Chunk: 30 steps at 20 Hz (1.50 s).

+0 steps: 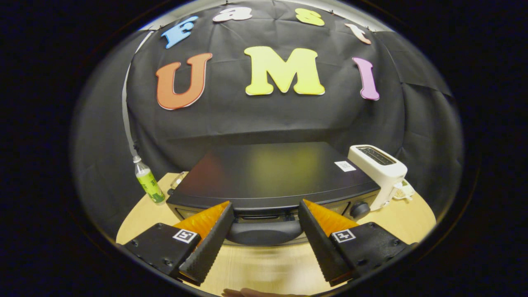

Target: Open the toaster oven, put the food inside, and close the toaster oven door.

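1. The toaster oven (272, 175) is a black box standing on the light wooden desk (412, 218), in front of the black cloth wall.
2. The jaws of the gripper (266, 206) stand wide apart and hold nothing.
3. The oven's dark door handle (264, 233) lies between the two fingers, low on the oven's front; the left finger (210, 241) is beside its left end and the right finger (319, 241) beside its right end. Whether either finger touches the handle cannot be told.
4. The oven's door is closed, and the fingertips reach up to the front edge of the oven's top.
5. A round knob (359, 209) sits on the oven's front, just to the right of the right finger.
6. A white sticker (345, 166) lies on the oven's top near its right rear corner.
7. A white toaster (379, 171) stands just beside the oven's right side.
8. A plastic bottle with a green label (148, 181) stands tilted near the oven's left side.
9. A small clear thing (178, 180) sits at the oven's left rear corner, too blurred to name.
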Each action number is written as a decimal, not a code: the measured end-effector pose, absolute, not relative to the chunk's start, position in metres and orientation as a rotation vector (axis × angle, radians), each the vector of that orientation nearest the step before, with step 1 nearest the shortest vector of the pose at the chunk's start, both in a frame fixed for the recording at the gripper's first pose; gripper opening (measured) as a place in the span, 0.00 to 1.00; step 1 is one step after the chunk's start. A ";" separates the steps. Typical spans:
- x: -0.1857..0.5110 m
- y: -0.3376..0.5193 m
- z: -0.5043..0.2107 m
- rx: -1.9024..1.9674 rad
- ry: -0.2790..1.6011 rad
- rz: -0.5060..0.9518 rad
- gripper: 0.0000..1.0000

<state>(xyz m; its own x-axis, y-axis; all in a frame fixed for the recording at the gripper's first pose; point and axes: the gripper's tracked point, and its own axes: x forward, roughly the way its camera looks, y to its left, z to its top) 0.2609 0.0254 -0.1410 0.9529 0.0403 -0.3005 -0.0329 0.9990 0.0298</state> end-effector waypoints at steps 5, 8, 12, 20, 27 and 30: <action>0.255 0.029 -0.141 0.045 0.302 0.021 1.00; 0.251 0.029 -0.143 0.001 0.291 0.006 1.00; 0.241 0.029 -0.148 0.007 0.296 -0.003 1.00; 0.206 0.024 -0.165 0.074 0.301 0.014 1.00; 0.174 0.020 -0.196 0.123 0.361 0.029 1.00; 0.160 0.018 -0.217 0.150 0.421 0.018 1.00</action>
